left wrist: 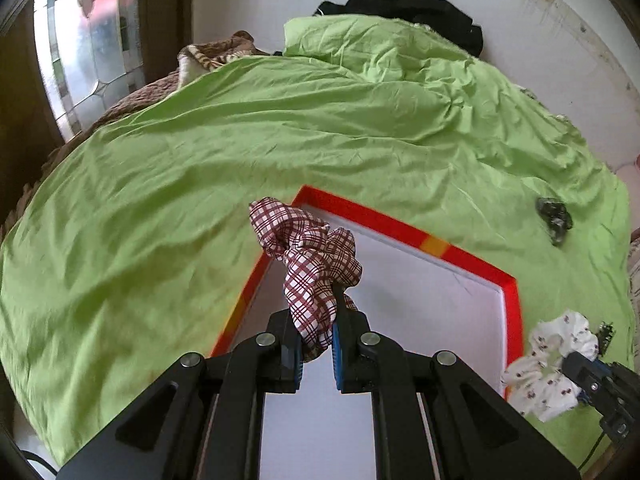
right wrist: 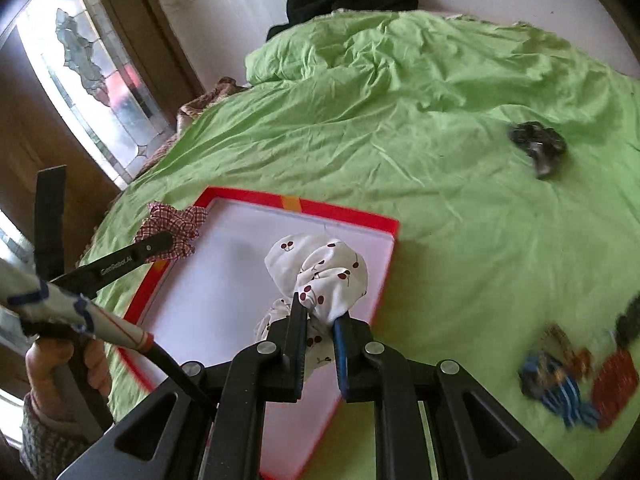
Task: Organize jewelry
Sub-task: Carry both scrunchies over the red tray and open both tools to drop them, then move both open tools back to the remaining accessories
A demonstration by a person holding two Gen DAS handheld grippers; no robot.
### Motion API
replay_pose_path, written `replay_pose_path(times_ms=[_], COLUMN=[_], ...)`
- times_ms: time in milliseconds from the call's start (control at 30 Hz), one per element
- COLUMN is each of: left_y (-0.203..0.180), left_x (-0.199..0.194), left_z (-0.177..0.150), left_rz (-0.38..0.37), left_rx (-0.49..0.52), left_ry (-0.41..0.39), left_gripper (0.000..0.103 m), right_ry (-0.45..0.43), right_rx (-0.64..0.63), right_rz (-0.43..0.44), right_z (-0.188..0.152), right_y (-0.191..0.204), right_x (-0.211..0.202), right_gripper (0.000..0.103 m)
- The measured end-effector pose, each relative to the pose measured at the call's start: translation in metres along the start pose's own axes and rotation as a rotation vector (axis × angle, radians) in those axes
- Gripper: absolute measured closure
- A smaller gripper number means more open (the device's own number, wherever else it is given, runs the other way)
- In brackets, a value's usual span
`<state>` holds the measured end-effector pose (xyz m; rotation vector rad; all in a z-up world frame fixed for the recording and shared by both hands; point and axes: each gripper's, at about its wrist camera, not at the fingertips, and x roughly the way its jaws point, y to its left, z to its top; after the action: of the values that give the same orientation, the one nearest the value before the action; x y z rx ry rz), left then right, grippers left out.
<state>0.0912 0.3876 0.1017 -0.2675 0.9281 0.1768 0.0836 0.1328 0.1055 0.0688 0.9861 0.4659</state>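
Observation:
My left gripper point(left wrist: 316, 344) is shut on a red-and-white plaid scrunchie point(left wrist: 308, 256) and holds it over the near left part of a white tray with a red rim point(left wrist: 512, 304). My right gripper point(right wrist: 320, 340) is shut on a white cherry-print scrunchie point(right wrist: 324, 276) above the tray's right side point(right wrist: 384, 256). In the left wrist view the white scrunchie point(left wrist: 548, 364) shows at the tray's right edge, held by the right gripper point(left wrist: 576, 376). In the right wrist view the plaid scrunchie point(right wrist: 172, 228) shows at the tray's far left corner.
The tray lies on a green bed sheet point(left wrist: 200, 168). A dark scrunchie point(right wrist: 538, 146) lies further back on the right, also in the left wrist view point(left wrist: 554, 218). Blue, red and other scrunchies point(right wrist: 576, 380) lie at the near right. Black clothes point(left wrist: 408, 8) sit by the wall.

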Motion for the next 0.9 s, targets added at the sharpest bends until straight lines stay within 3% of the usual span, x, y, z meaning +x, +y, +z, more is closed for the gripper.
replay_pose_path(times_ms=[267,400,600,700,900], left_y=[0.003,0.001,0.000,0.000,-0.006], left_x=[0.050,0.051,0.038,0.023,-0.029], left_z=[0.013,0.011,0.011,0.009,-0.007], left_rz=[0.037,0.051,0.035,0.012,0.043], left_rx=[0.001,0.011,-0.006,-0.029,-0.022], left_ry=[0.066,0.055,0.037,0.021,-0.038], left_gripper=[0.091,0.080,0.059,0.050,0.046], right_ry=[0.066,0.064,0.004,-0.032,-0.060], right_rx=[0.006,-0.016,-0.048,-0.054,-0.039], right_rz=[-0.051,-0.089,-0.134,-0.145,-0.142], right_z=[0.016,0.014,0.015,0.016,-0.007], right_y=[-0.008,-0.008,-0.007,-0.008,-0.024], right_x=[0.067,0.074,0.057,0.039,-0.011], right_gripper=[0.090,0.085,0.048,0.045,0.045])
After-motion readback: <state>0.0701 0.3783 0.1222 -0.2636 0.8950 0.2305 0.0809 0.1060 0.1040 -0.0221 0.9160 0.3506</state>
